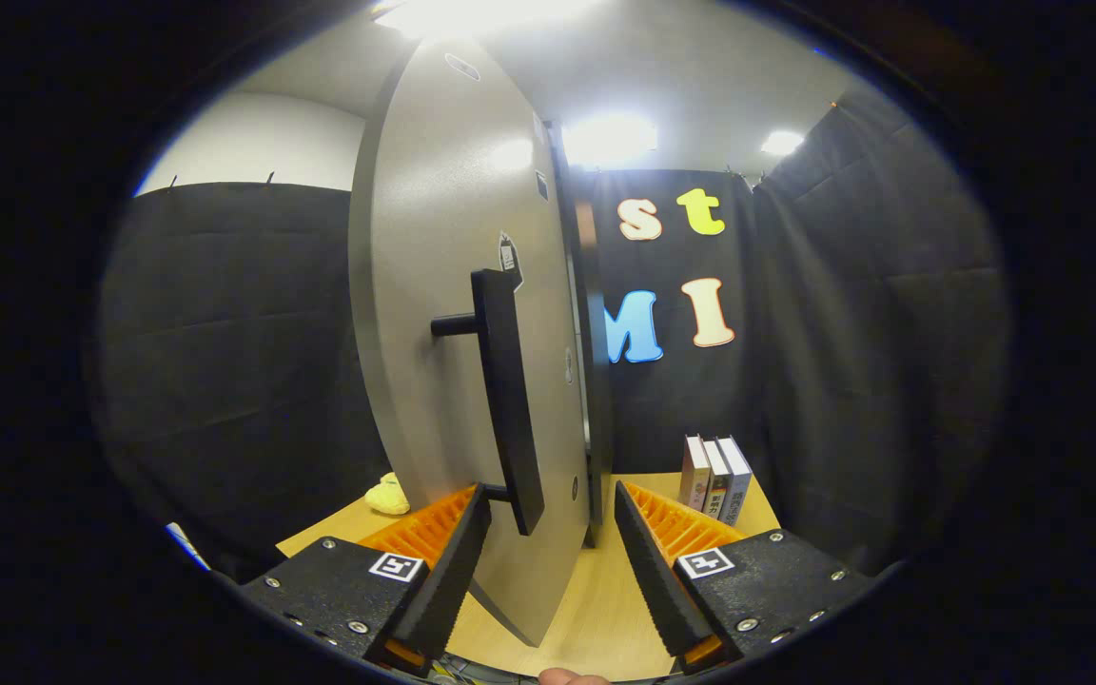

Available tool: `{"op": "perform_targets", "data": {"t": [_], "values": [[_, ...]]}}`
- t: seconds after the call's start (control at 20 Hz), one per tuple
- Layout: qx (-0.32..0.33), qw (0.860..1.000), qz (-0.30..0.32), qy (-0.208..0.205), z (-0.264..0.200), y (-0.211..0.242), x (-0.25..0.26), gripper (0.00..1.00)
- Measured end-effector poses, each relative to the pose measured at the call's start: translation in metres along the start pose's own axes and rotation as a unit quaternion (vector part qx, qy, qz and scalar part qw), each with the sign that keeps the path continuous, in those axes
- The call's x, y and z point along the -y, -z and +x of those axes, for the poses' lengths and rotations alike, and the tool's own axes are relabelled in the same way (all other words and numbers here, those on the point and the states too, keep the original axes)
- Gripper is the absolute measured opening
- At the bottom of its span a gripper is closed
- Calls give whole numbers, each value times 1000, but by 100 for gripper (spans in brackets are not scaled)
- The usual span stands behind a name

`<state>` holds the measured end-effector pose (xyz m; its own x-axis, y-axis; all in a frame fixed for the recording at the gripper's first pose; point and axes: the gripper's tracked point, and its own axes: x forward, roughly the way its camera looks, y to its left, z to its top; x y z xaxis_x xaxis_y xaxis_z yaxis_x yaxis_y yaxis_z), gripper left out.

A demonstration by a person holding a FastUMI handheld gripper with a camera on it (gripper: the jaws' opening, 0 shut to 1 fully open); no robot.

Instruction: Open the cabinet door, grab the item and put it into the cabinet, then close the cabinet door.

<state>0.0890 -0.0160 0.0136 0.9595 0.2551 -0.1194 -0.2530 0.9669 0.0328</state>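
A grey cabinet door [443, 285] stands upright just ahead of me, its outer face turned to the left. A black vertical bar handle [507, 400] sticks out from that face on short posts. The dark edge of the cabinet body [596, 400] shows right behind the door. My gripper [551, 490] is open, its fingers spread to either side of the door's lower part, and the handle's bottom end hangs close to the left finger [458, 561]. A small yellow item [387, 496] lies on the wooden table [596, 609], beyond the left finger and left of the door.
Three upright books [716, 479] stand on the table beyond the right finger, against the black cloth wall. More black cloth closes the booth on the left and right. The table's left edge runs just past the yellow item.
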Motion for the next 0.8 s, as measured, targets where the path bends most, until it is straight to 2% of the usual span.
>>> {"op": "perform_targets", "data": {"t": [0.05,0.2,0.4,0.55,0.8], "values": [[7,1000,-7,20,-2,-2,8,86],[28,995,-22,89,-7,-3,31,89],[44,993,10,105,-10,10,25,89],[53,989,16,134,-20,37,28,89],[77,978,-47,190,-43,102,29,89]]}}
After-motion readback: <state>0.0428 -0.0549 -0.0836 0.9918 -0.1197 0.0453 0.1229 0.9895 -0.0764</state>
